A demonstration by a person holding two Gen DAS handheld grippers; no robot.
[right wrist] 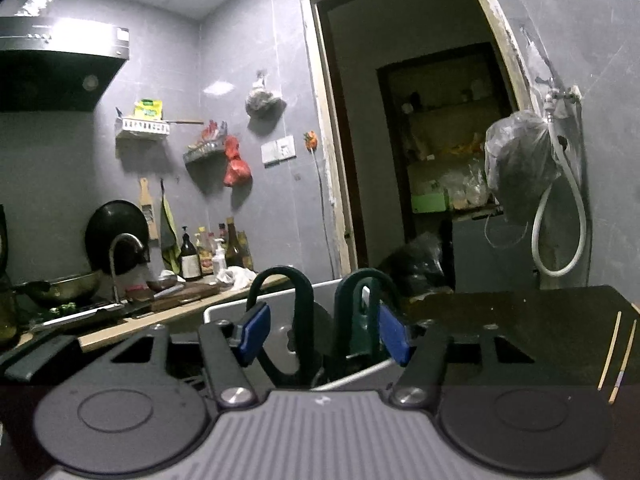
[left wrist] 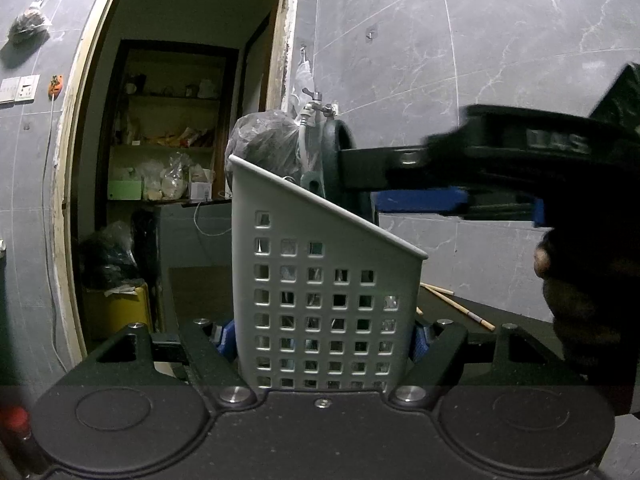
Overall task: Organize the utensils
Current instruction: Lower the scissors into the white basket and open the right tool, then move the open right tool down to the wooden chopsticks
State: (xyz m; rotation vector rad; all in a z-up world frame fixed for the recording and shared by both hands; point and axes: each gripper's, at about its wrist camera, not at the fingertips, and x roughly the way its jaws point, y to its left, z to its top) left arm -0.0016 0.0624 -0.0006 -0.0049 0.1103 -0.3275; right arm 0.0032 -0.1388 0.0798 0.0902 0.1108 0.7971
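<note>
A white perforated utensil holder (left wrist: 320, 300) stands upright on the dark table, and my left gripper (left wrist: 322, 336) is shut on its lower sides with the blue pads (left wrist: 226, 338) pressing in. Dark green scissors (left wrist: 334, 160) stick out of the holder's top, handles up. My right gripper (left wrist: 360, 184) reaches in level from the right, over the holder's rim. In the right wrist view the scissors' handle loops (right wrist: 304, 312) stand between the spread blue pads (right wrist: 252, 332) of my right gripper (right wrist: 322, 334), which is open and not gripping them. The holder's rim (right wrist: 224, 308) shows just below.
Two wooden chopsticks (right wrist: 610, 350) lie on the dark table (right wrist: 520, 320) to the right of the holder, chopsticks (left wrist: 456, 306) also behind it. A hand (left wrist: 580, 300) holds the right gripper. A bag (right wrist: 516, 160) and hose hang from a wall tap. A kitchen counter (right wrist: 180, 304) lies left.
</note>
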